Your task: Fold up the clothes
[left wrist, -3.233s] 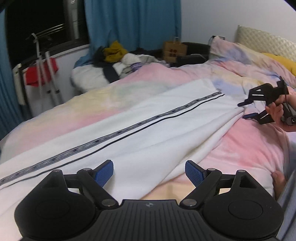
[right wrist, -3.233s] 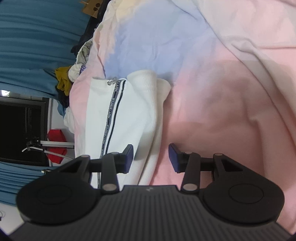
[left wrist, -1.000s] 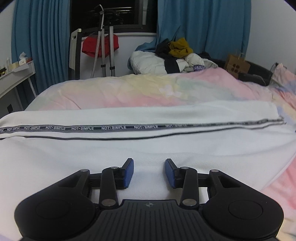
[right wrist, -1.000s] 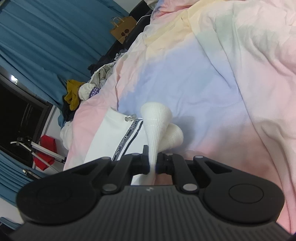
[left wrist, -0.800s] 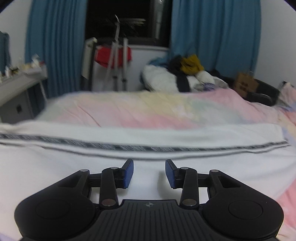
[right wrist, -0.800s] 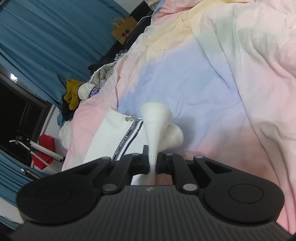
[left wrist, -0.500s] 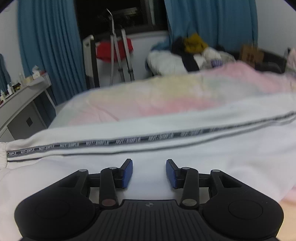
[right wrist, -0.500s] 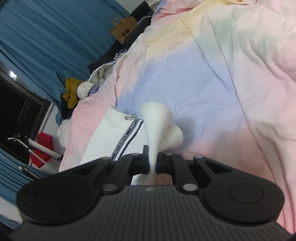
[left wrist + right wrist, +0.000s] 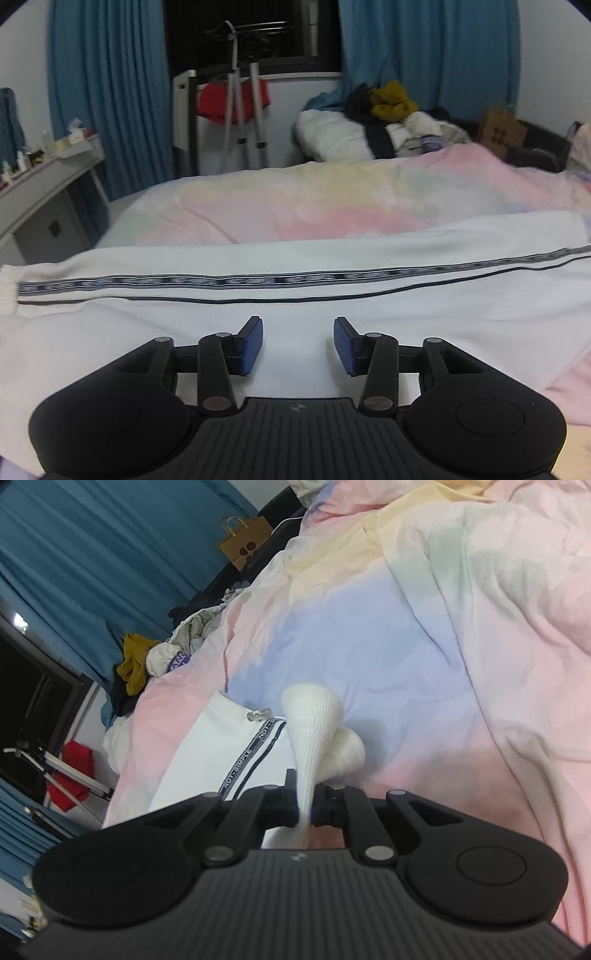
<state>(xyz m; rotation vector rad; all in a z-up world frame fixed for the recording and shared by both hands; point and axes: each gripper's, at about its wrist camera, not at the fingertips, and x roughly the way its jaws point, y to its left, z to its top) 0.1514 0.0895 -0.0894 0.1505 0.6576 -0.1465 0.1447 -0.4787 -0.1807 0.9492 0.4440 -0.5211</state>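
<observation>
White trousers [image 9: 295, 258] with a black lettered side stripe lie stretched across the bed, left to right, in the left wrist view. My left gripper [image 9: 298, 345] is open and empty, low over the trouser fabric near its middle. In the right wrist view my right gripper [image 9: 304, 806] is shut on the ribbed white waistband [image 9: 310, 716] of the trousers [image 9: 207, 760] and holds it pinched up off the bed. A clear cord stopper [image 9: 258, 714] lies beside the waistband.
The bed has a pastel pink, yellow and blue cover [image 9: 351, 199]. A pile of clothes [image 9: 384, 122] lies at the bed's far side. A drying rack with a red garment [image 9: 236, 99] stands by the window. A grey desk [image 9: 44, 184] is at left. A paper bag [image 9: 243, 539] stands beyond the bed.
The left gripper has swung left along the trousers, so the ribbed cuff end now shows at the left edge, and its jaws have opened slightly. The right gripper stays shut on the waistband.
</observation>
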